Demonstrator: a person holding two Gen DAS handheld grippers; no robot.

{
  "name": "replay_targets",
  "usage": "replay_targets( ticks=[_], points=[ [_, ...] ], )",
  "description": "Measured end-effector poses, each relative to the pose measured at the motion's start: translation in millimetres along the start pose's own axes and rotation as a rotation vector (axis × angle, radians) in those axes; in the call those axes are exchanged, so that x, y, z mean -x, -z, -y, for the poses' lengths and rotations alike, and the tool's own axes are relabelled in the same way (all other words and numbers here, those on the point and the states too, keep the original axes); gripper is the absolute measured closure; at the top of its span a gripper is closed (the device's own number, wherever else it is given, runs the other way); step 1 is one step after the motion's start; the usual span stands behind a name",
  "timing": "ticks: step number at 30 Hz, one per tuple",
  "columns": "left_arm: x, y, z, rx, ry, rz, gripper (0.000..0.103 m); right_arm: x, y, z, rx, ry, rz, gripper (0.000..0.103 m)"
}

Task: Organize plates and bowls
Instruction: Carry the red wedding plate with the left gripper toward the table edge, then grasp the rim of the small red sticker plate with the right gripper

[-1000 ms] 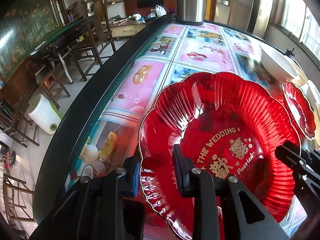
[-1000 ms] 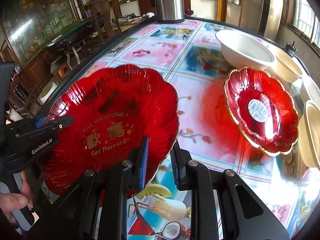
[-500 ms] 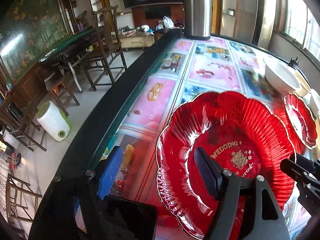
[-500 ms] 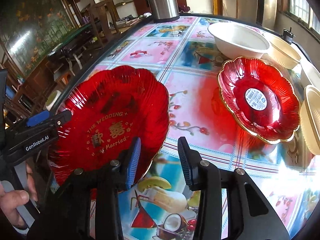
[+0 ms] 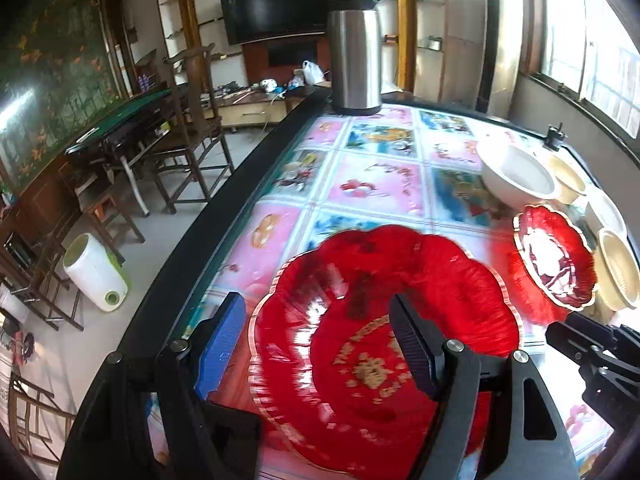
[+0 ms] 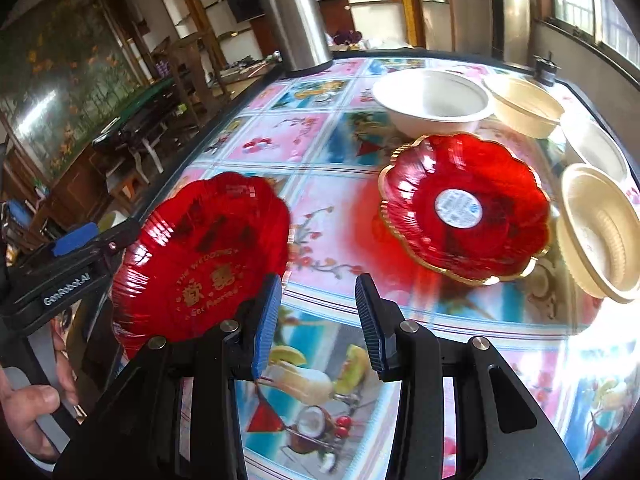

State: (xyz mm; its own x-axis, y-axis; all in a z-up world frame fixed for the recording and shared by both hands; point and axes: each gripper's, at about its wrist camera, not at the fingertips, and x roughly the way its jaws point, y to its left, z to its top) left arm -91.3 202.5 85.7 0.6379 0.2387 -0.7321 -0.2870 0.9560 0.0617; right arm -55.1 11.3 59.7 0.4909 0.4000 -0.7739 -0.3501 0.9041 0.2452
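Lying beside parted right fingers (image 6: 266,320), red plate (image 6: 200,256) (untouched)

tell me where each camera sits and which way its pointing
Left wrist: rides the left gripper, angled down across the table toward the big red plate; its own open jaws show, plus the right gripper at the right edge.
Right wrist: rides the right gripper, angled down at the table between the big red plate and small red plate; its open jaws show, plus the left gripper and a hand.
Shared: both plates, the white bowl and the steel flask.
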Motion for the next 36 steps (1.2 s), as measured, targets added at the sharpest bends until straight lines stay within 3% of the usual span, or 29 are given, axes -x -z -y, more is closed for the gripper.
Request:
replay_targets(
  ticks=[24, 36],
  points=[
    [11.4, -8.5, 89.8, -0.07, 0.147, -0.006, 0.029, 18.6, 14.7, 68.8, -0.117, 0.076, -0.003, 0.065],
    [-15.4, -30.5, 147.0, -0.105, 0.214, -0.072, 0.029, 14.3, 22.4, 112.7, -0.217, 0.063, -0.035, 0.065]
  ],
)
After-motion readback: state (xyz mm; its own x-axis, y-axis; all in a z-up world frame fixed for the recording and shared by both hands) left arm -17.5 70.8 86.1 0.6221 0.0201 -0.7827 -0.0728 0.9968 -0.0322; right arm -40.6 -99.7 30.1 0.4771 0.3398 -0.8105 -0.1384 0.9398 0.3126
